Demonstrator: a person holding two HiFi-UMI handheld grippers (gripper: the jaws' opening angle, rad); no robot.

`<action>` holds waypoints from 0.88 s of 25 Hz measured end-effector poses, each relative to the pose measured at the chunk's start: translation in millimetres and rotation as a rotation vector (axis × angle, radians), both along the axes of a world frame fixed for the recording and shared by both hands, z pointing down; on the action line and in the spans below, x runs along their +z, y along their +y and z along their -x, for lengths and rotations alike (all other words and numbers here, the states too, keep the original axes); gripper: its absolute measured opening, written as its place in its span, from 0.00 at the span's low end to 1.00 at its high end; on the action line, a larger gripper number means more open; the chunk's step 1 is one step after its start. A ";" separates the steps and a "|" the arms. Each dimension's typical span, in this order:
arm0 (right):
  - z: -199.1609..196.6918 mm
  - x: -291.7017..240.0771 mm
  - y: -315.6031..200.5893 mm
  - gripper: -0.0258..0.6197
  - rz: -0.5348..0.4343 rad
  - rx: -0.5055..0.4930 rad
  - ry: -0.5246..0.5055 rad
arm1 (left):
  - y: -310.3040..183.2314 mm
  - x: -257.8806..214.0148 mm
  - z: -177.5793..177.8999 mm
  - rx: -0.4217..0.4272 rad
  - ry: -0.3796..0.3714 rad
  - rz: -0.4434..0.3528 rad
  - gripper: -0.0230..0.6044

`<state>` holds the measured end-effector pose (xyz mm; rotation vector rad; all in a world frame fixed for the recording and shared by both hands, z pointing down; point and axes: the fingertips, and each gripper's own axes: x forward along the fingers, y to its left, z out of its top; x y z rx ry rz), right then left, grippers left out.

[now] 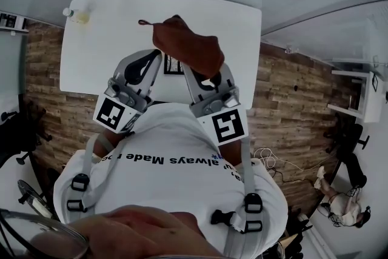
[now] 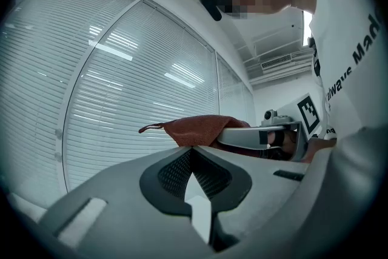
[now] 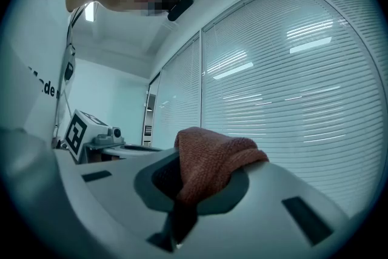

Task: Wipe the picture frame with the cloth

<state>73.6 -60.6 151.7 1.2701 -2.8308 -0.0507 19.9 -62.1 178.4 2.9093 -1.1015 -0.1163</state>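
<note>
The rust-brown, coarsely woven cloth hangs bunched above the white rectangular table, lifted clear of its top. It is crumpled into a rounded lump. One corner trails out to the left and ends in a small loop.

The right hand-held gripper has its jaws closed on the cloth. In the right gripper view, a fold of the fabric is pinched between the dark pads, and the rest spills over the top of the jaws in a soft hump, its nubby texture plain to see.

The left hand-held gripper holds nothing. Its jaws meet at the tips, with only a thin pale gap lower down between the pads. In the left gripper view, the cloth and the right hand-held gripper's grey body show just beyond those tips.

In the head view, both hand-held grippers point away from the person, side by side over the near edge of the table. Between them shows a small picture frame with a dark border and a pale middle. It sits on the table, largely hidden by the cloth and the jaws, so little more of it can be made out.

A small clear bottle with a white cap stands at the far left corner of the table, well apart from the frame. A brown wood-plank floor surrounds the table, and white slatted blinds fill the background of both gripper views.
</note>
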 end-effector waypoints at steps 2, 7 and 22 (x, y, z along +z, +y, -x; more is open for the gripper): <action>-0.3 3.3 -3.4 0.07 0.002 -0.005 0.007 | -3.9 5.5 0.6 -0.002 -0.012 0.005 0.04; 0.0 48.3 -13.2 0.07 0.089 -0.002 0.103 | -16.1 55.3 7.1 -0.012 -0.126 0.083 0.04; 47.6 272.6 -74.2 0.07 0.229 -0.073 0.447 | -39.5 299.4 42.8 0.097 -0.422 0.327 0.04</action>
